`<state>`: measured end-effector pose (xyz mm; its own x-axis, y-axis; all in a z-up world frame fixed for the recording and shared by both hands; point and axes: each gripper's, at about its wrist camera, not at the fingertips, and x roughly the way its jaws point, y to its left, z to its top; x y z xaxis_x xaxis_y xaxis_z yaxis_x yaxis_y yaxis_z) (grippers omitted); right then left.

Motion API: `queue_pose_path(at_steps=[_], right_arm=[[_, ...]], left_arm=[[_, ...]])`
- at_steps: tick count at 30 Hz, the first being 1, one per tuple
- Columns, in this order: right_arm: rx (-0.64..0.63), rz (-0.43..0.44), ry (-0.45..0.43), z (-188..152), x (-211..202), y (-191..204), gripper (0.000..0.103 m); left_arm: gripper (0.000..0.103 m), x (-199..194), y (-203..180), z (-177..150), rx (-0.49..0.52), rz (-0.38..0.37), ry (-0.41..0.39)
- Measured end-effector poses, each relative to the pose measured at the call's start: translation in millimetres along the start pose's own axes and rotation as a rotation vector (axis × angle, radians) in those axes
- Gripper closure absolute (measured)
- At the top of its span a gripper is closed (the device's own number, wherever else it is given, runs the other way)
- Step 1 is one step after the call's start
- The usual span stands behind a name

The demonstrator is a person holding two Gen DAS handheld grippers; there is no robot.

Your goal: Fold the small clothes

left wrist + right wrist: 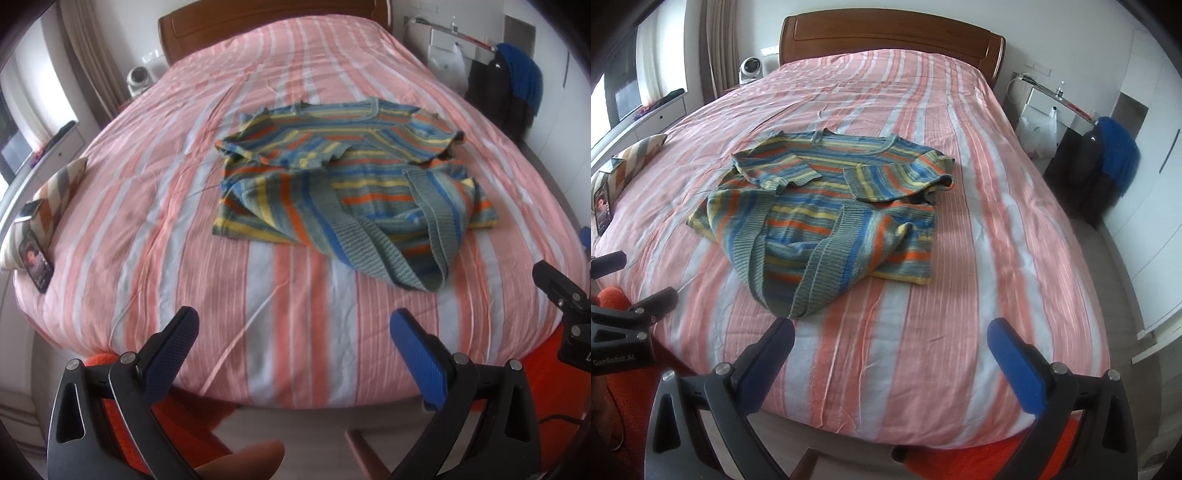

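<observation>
A small knitted sweater with blue, orange, yellow and grey stripes lies on the bed, sleeves folded across its chest and its ribbed hem bunched toward me; it also shows in the right wrist view. My left gripper is open and empty above the foot of the bed, short of the sweater. My right gripper is open and empty, also short of the hem. The right gripper's body shows at the edge of the left wrist view; the left one shows in the right wrist view.
The bed has a pink and white striped cover and a wooden headboard. A striped pillow and a phone lie at its left edge. A nightstand and dark clothes with a blue garment stand to the right.
</observation>
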<state>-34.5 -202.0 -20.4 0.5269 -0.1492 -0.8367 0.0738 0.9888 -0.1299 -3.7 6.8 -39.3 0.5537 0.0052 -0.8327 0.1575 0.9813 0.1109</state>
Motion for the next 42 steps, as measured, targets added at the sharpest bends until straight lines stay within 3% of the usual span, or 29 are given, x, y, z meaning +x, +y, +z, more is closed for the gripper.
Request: queue_pose_path(at_steps=[10, 28, 30, 33, 35, 38, 42], right_arm=[[-0.013, -0.052, -0.011, 1, -1, 1, 0.0], [-0.013, -0.053, -0.009, -1, -1, 1, 0.0], [-0.005, -0.016, -0.015, 0, 0, -4, 0.0], [0.006, 0.117, -0.025, 7, 12, -18, 0.0], [-0.019, 0.145, -0.022, 20, 30, -24, 0.0], [-0.05, 0.2, 0.001, 47, 62, -19, 0.0], [-0.055, 0.304, 0.102, 84, 124, 7, 0.001]], left_arm=[[0.0, -3, 0, 2, -0.003, -0.007, -0.011], [0.0, 4, 13, -3, -0.027, -0.006, 0.008], [0.0, 8, 24, 0, -0.059, -0.001, 0.016], [0.0, 20, 47, 7, -0.123, -0.019, 0.037], [0.0, 33, 54, 17, -0.14, -0.032, 0.053], [0.0, 59, 44, 48, -0.086, -0.105, 0.053], [0.002, 110, 12, 86, -0.031, -0.146, 0.099]])
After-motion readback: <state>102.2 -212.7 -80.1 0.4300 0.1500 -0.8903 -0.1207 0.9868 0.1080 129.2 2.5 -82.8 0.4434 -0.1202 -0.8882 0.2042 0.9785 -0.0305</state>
